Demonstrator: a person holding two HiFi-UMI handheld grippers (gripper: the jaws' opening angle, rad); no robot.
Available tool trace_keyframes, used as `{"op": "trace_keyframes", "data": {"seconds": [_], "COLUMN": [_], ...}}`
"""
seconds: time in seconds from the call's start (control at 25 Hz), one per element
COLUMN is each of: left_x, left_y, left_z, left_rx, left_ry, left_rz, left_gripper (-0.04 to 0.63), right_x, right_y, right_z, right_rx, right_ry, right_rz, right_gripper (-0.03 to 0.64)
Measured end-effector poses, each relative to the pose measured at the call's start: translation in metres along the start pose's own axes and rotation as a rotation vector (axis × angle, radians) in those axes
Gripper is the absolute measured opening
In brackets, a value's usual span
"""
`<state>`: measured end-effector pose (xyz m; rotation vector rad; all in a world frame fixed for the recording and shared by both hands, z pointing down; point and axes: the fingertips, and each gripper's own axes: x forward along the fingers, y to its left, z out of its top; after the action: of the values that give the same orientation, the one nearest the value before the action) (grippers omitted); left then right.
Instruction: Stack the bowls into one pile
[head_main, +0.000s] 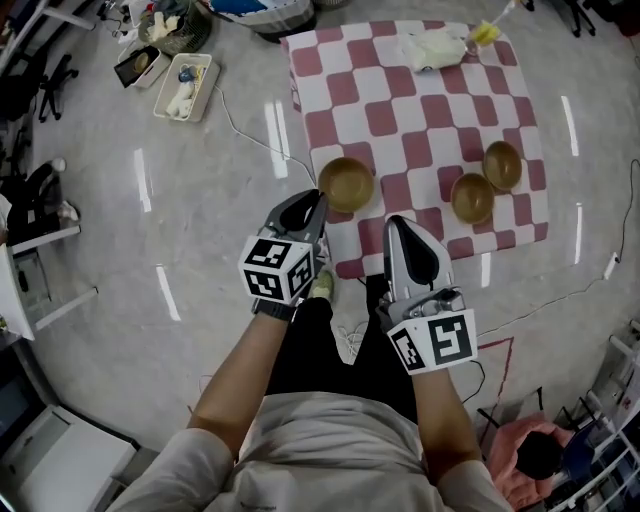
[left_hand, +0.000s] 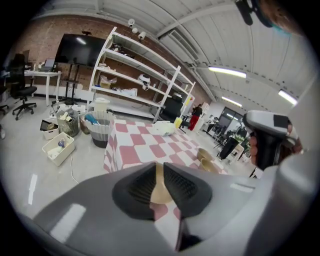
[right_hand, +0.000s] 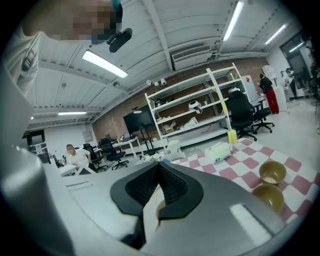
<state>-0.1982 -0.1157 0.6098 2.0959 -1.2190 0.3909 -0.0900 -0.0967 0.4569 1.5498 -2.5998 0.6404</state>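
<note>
Worktop (head_main: 420, 110), covered by a red-and-white checked cloth, carries all three bowls along its near half, within reach of the standing person.

Left claw (head_main: 312, 200) is held low over the near edge, just short of the lone bowl (head_main: 345, 183). In the left gripper view its jaws stand a narrow slit apart with nothing gripped, and that bowl shows through the gap. This alignment suggests the lone bowl is the first pick.

Right claw (head_main: 396, 225) is held beside the left one, above the near edge. In the right gripper view its tips meet and hold nothing. It points toward the paired bowls, presumably waiting to steady or receive.

Middle bowl (head_main: 472, 197) and right bowl (head_main: 502, 165) sit upright, just beside each other near the right edge and well apart from the lone bowl. No stacking has begun, and the pair looks like the likeliest base for the pile.

Surroundings: a white pouch (head_main: 435, 50) and a yellow bottle (head_main: 485, 33) lie at the far edge, well clear of the bowls. On the floor to the left are a white tray (head_main: 183, 87), a basket (head_main: 175, 25) and a cable (head_main: 250, 135) running to the worktop.

Obstructions: only bare cloth lies between the lone bowl and the pair, so the carry looks unobstructed. The left jaws would need to widen to take a rim.
</note>
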Motion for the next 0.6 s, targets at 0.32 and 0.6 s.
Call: {"op": "trace_keyframes", "data": {"seconds": [0.32,0.6], "left_x": [0.02,0.035], "left_y": [0.03,0.044], "left_z": [-0.025,-0.043], "left_rx": [-0.08,-0.129], "left_ry": [0.033,0.064], "left_rz": [0.083,0.109], "left_gripper": [0.023,0.032], "right_x": [0.009,0.012], "right_y": [-0.011,-0.016], "right_z": [-0.022,-0.03], "right_rx": [0.018,0.023], "right_ry": [0.037,0.051], "right_rz": [0.002,0.005], "right_gripper": [0.009,0.009]}}
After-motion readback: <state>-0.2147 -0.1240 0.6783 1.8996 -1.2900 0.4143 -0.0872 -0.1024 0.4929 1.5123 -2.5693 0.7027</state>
